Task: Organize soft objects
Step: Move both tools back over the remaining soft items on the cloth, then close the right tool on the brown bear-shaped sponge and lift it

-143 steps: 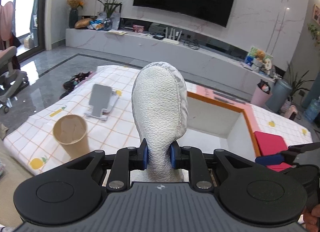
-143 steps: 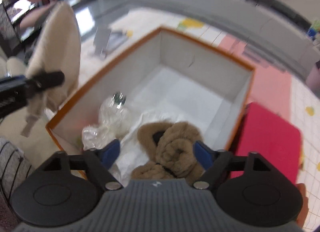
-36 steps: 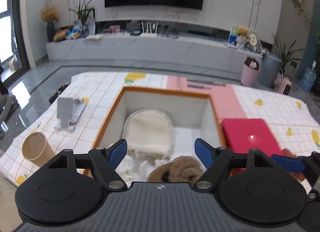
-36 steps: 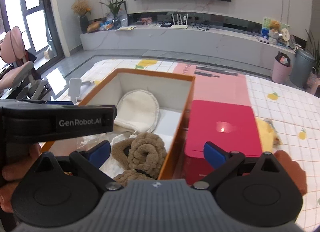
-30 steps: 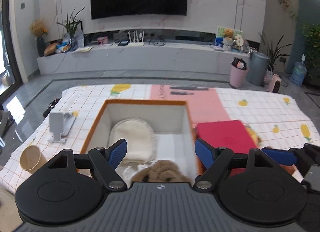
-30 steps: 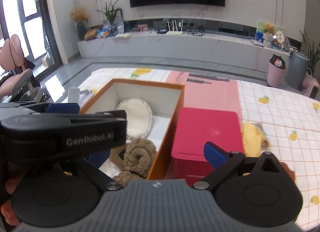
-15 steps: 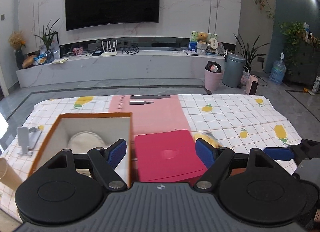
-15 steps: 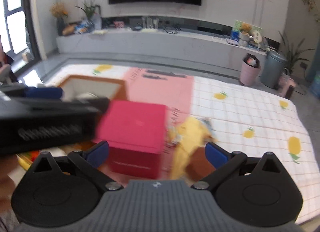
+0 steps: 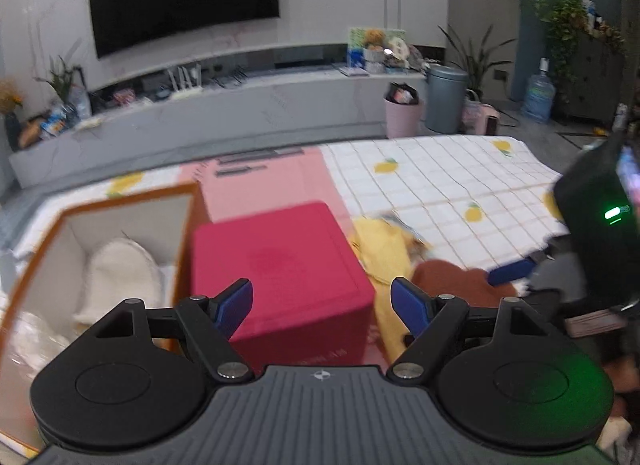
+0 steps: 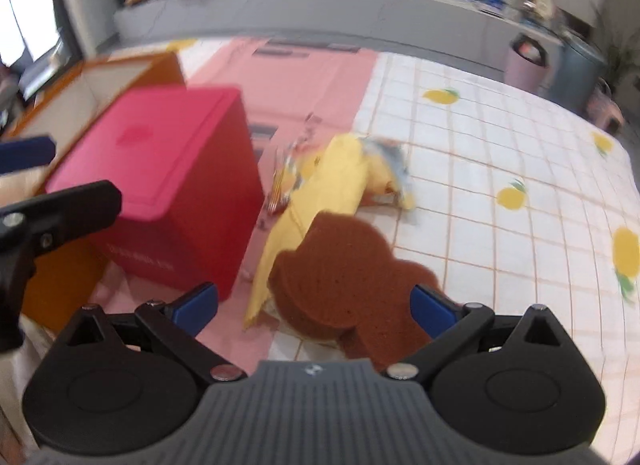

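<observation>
Box at nine o'clock holds a white pad; left gripper spread, empty. Brown pad and yellow cloth at twelve, unsorted; right gripper gaping above them.

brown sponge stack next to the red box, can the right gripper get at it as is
Probably yes: the right gripper is open, the brown sponge stack lies right ahead between its fingers, uncovered, with the yellow cloth only alongside.

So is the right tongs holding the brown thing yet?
No, the right tongs are open, with the brown sponge lying loose between them.
</observation>
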